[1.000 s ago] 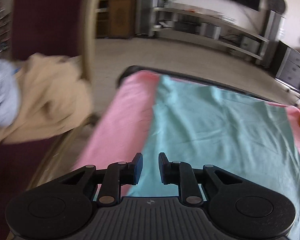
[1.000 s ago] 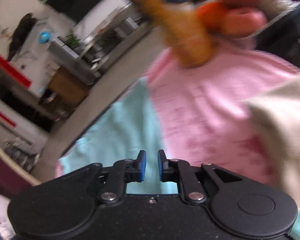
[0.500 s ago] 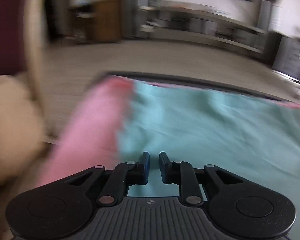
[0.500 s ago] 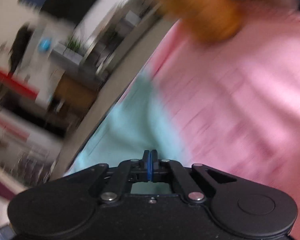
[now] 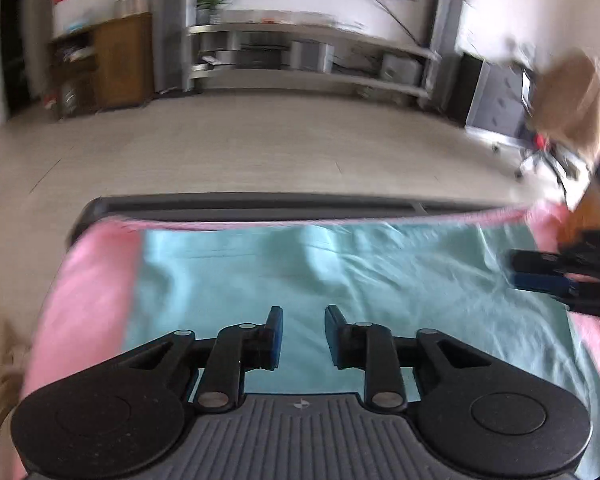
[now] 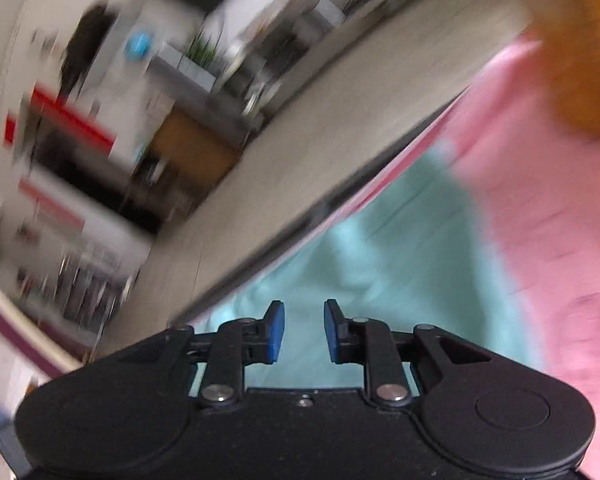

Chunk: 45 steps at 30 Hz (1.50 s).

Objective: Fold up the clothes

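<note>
A teal garment (image 5: 340,276) lies flat on a pink cover (image 5: 88,296) over the table. My left gripper (image 5: 303,334) hovers open above the garment's near edge, nothing between its fingers. In the left wrist view my right gripper (image 5: 518,270) comes in from the right over the garment's right side. The right wrist view shows that right gripper (image 6: 303,330) open over the teal garment (image 6: 380,272), with the pink cover (image 6: 548,208) to its right. Both views are motion-blurred.
The table's dark far edge (image 5: 260,204) borders bare floor (image 5: 260,148). An orange plush object (image 6: 580,60) lies on the pink cover at the far right. Shelving (image 5: 308,56) and a wooden cabinet (image 5: 120,60) stand along the back wall.
My right gripper shut half a second ago and now stands open again. My left gripper opened wider. Both cameras swung, and the beige clothes pile left the left view.
</note>
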{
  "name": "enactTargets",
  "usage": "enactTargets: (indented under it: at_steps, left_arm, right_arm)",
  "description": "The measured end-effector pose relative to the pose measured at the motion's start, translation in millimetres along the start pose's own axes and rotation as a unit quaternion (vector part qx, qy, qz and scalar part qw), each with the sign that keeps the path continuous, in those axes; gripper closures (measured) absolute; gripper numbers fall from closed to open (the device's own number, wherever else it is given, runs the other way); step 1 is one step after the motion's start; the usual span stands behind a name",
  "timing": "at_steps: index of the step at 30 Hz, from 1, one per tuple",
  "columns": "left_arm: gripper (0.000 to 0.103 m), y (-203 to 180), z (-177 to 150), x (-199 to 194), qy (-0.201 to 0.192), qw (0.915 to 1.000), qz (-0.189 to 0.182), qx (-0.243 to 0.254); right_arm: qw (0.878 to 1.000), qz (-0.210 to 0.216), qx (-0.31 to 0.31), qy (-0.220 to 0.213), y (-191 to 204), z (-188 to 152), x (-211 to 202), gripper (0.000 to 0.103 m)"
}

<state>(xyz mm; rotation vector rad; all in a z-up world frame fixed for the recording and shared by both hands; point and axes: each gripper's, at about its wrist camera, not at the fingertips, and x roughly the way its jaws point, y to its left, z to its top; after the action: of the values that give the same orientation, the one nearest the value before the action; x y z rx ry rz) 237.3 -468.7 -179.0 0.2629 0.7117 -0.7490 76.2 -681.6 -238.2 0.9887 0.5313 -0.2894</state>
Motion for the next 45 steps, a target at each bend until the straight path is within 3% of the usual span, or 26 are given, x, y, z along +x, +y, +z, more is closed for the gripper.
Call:
enactTargets:
  at_steps: [2,4,6,8,10,11,13,15,16,19,21,28,32,35,38,42,45]
  left_arm:
    - [0.078,-4.1,0.5,19.7,0.002,0.9996,0.028,0.009]
    - [0.076,6.4,3.0,34.4,-0.016,0.9967,0.08,-0.001]
    - [0.076,20.1,8.0,45.1,-0.028,0.9858,0.166,-0.005]
    - [0.072,35.8,9.7,53.8,-0.036,0.974,0.223,-0.016]
    - [0.065,49.6,11.1,54.8,-0.048,0.966,0.252,-0.033]
    - [0.069,53.8,12.9,56.2,-0.05,0.9609,0.27,-0.04]
    - [0.071,61.3,15.7,61.0,-0.037,0.9502,0.303,-0.062]
    - [0.071,67.5,15.6,52.3,-0.026,0.9467,0.311,-0.082]
    - [0.071,69.3,15.4,46.6,-0.021,0.9454,0.313,-0.089]
    - [0.071,66.8,11.9,14.4,-0.015,0.9458,0.311,-0.091]
    - [0.071,62.5,7.6,-17.4,-0.011,0.9507,0.298,-0.085]
    - [0.068,52.9,-31.9,-151.7,0.013,0.9771,0.204,-0.059]
    - [0.065,41.1,-67.1,-204.7,0.031,0.9885,0.145,-0.033]
    - [0.063,22.9,-105.2,-223.8,0.038,0.9928,0.111,-0.024]
    - [0.062,3.0,-150.1,-228.0,0.06,0.9936,0.09,-0.033]
    - [0.062,-11.9,-192.8,-204.3,0.105,0.9901,0.089,-0.029]
    - [0.062,-26.1,-203.8,-201.6,0.105,0.9897,0.096,0.013]
  right_arm:
    - [0.999,-0.028,-0.004,-0.029,-5.6,1.8,-3.4,0.082]
    - [0.997,-0.055,-0.008,-0.059,-11.2,3.6,-6.7,0.101]
    - [0.993,-0.083,-0.012,-0.088,-16.8,5.4,-10.1,0.101]
    - [0.987,-0.11,-0.015,-0.117,-22.4,7.2,-13.5,0.102]
    - [0.98,-0.137,-0.019,-0.146,-28.0,9.0,-16.9,0.102]
    - [0.975,-0.151,-0.021,-0.16,-30.8,9.9,-18.5,0.103]
    - [0.965,-0.177,-0.025,-0.189,-36.4,11.7,-21.9,0.094]
    - [0.955,-0.203,-0.028,-0.216,-41.9,13.4,-25.8,0.093]
    - [0.955,-0.205,-0.026,-0.213,-43.1,12.4,-33.3,0.092]
    - [0.957,-0.196,-0.036,-0.209,-23.6,7.9,-57.8,0.09]
    - [0.96,-0.189,-0.052,-0.201,4.3,4.0,-79.5,0.09]
    - [0.972,-0.146,-0.084,-0.165,45.6,-21.3,-207.0,0.085]
    - [0.977,-0.133,-0.093,-0.136,62.6,-43.2,-247.8,0.08]
    - [0.982,-0.126,-0.093,-0.102,61.7,-69.2,-269.9,0.078]
    - [0.986,-0.129,-0.08,-0.066,47.0,-106.0,-276.3,0.065]
    - [0.99,-0.138,-0.018,-0.007,12.0,-164.0,-261.5,0.065]
    - [0.99,-0.137,-0.011,0.026,-4.6,-194.7,-243.4,0.068]
